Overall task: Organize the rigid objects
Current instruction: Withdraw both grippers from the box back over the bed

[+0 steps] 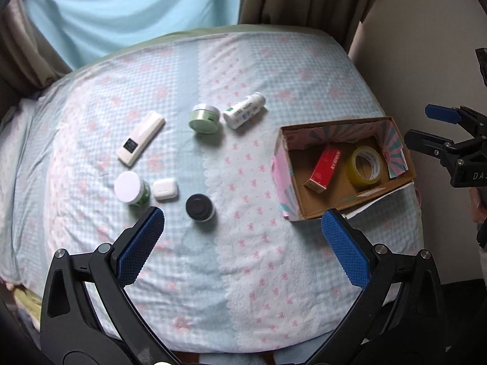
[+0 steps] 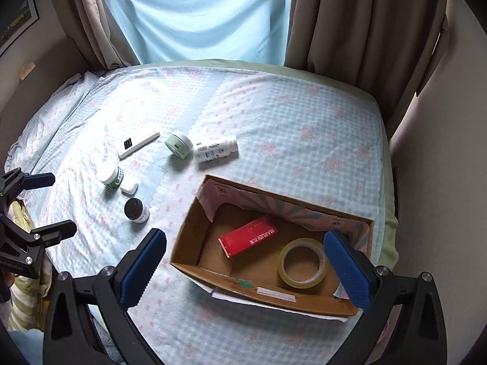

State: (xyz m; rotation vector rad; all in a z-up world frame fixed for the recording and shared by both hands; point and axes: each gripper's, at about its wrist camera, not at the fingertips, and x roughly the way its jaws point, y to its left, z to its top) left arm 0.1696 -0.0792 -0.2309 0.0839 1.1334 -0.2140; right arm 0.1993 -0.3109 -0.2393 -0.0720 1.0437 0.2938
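A cardboard box (image 1: 292,179) (image 2: 194,231) on the bed holds a red carton (image 1: 325,167) (image 2: 248,238) and a yellow tape roll (image 1: 363,165) (image 2: 301,263). Loose on the bedsheet lie a white remote (image 1: 141,141) (image 2: 137,144), a green jar (image 1: 204,118) (image 2: 179,143), a white bottle on its side (image 1: 245,111) (image 2: 214,149), a white-lidded green jar (image 1: 131,188) (image 2: 110,175), a white earbud case (image 1: 165,189) (image 2: 129,187) and a black-lidded jar (image 1: 199,207) (image 2: 136,210). My left gripper (image 1: 243,234) is open and empty above the sheet. My right gripper (image 2: 245,257) is open and empty over the box.
The bed (image 1: 243,289) is covered with a blue checked sheet. Curtains (image 2: 350,18) and a pale blue drape (image 2: 197,12) hang behind it. A wall (image 1: 395,60) stands close to the bed's right side. A striped cloth (image 2: 27,292) lies at the left edge.
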